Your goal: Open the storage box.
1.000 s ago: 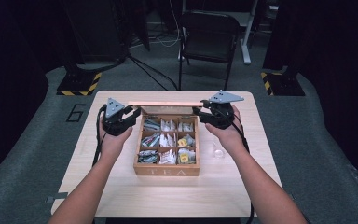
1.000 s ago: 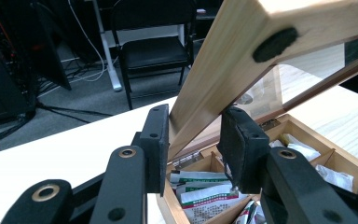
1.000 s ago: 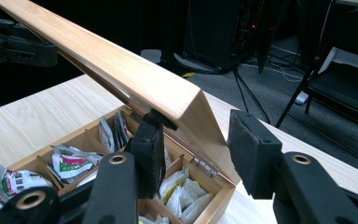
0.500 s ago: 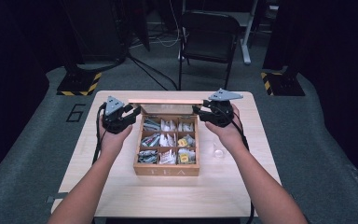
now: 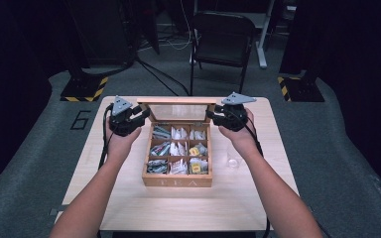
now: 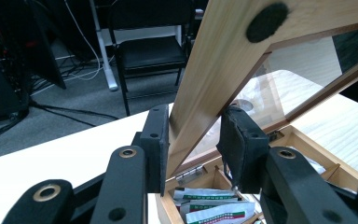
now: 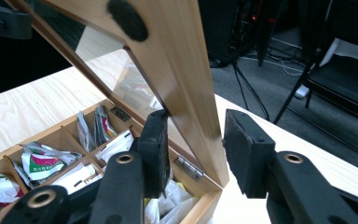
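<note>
Dark studio floor, black chair (image 5: 222,42) at the far side, pale wooden table (image 5: 129,198): from the high view a wooden tea box (image 5: 178,161) sits mid-table with its glass-paned lid (image 5: 178,110) standing up at the far edge, the left gripper (image 5: 140,116) at the lid's left end and the right gripper (image 5: 212,115) at its right end, a clear glass (image 5: 233,157) just right of the box. Left gripper view: jaws closed onto the lid's wooden side rail (image 6: 214,84), tea packets (image 6: 214,212) below. Right gripper view: jaws have just been closing around the opposite rail (image 7: 186,79), one pad touching, the other apart; judged mid-swing, whether opening or closing is unclear.
</note>
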### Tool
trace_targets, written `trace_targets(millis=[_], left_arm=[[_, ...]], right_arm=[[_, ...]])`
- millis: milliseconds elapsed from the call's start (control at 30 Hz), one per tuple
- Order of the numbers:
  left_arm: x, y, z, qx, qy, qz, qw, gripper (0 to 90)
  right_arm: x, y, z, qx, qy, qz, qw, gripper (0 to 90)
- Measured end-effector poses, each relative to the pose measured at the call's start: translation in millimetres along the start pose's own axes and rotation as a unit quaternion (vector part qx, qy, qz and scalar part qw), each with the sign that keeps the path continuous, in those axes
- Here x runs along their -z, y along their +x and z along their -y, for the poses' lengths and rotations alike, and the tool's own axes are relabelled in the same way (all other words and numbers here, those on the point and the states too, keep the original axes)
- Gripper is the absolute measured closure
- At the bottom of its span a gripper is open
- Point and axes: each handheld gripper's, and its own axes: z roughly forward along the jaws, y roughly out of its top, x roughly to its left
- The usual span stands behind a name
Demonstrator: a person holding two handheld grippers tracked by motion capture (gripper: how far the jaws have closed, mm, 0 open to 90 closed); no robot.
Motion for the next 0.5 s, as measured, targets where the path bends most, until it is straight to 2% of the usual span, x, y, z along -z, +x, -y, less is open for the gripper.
trace_targets(millis=[133, 267, 433, 500], left_arm=[[-1.2, 2.5, -2.6, -0.004, 0.007, 0.003, 1.0, 63.6], [-3.1, 3.4, -4.1, -0.002, 0.004, 0.004, 1.0, 63.6], [-4.4, 4.9, -4.2, -0.004, 0.002, 0.005, 1.0, 63.6], [-5.5, 5.6, -5.7, -0.003, 0.004, 0.005, 1.0, 63.6]], right_arm=[[-3.0, -2.8, 0.0, 0.005, -0.008, -0.003, 0.9999, 60.9], [-4.7, -4.5, -0.2, 0.011, -0.011, -0.005, 0.9999, 61.0], [-9.0, -8.8, -4.0, 0.023, -0.003, -0.014, 0.9996, 60.9], [-10.2, -8.2, -6.1, 0.021, 0.002, -0.011, 0.9997, 61.9]])
